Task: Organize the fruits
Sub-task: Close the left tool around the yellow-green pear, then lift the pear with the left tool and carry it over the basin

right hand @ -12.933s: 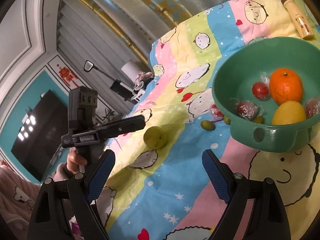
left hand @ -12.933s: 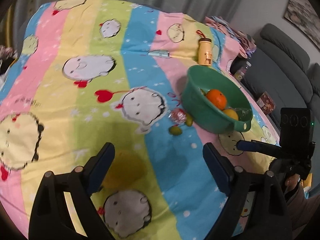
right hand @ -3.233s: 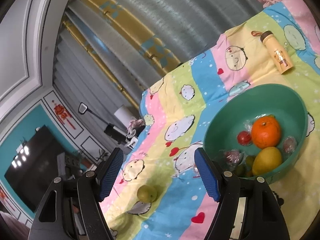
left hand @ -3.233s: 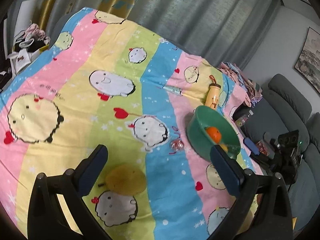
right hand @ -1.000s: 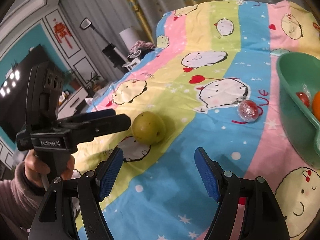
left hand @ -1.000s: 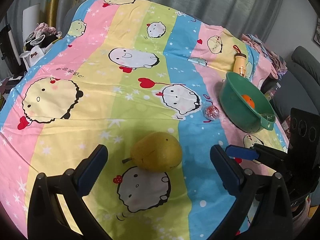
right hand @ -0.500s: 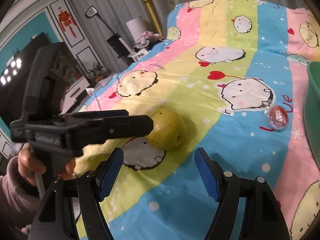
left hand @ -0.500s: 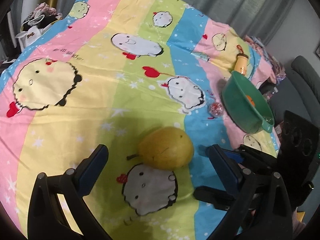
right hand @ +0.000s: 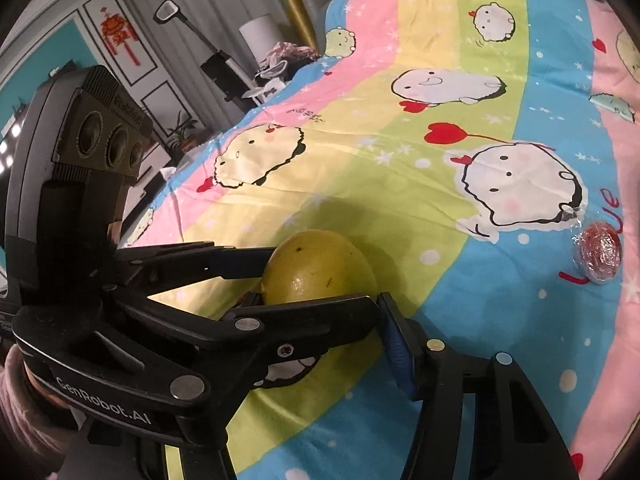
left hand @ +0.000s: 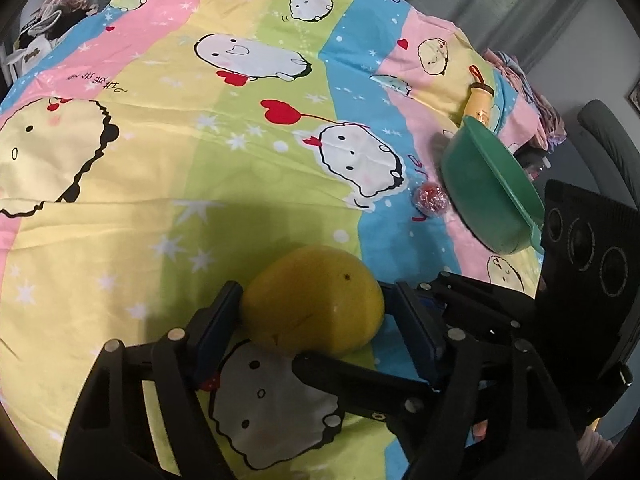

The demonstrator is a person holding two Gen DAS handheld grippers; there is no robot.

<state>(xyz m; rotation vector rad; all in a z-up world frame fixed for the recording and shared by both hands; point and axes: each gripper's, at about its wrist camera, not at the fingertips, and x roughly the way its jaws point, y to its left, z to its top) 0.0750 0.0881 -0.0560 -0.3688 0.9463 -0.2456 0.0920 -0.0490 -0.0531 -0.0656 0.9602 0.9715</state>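
Striped cartoon bedsheet with a few things sitting on it

The sheet [left hand: 152,184] runs in pink, yellow, green and blue stripes with round cartoon faces, red hearts and little white stars all over (wrinkled in spots). A yellow-green pear [left hand: 314,300] lies on the green stripe, just above a white cartoon face. Over on the blue stripe there's a small red fruit in clear wrap [left hand: 431,199], just beside a green bowl [left hand: 486,196] that sits on the pink stripe. Behind the bowl a tan bottle [left hand: 478,101] with a red strap lies near the far edge.
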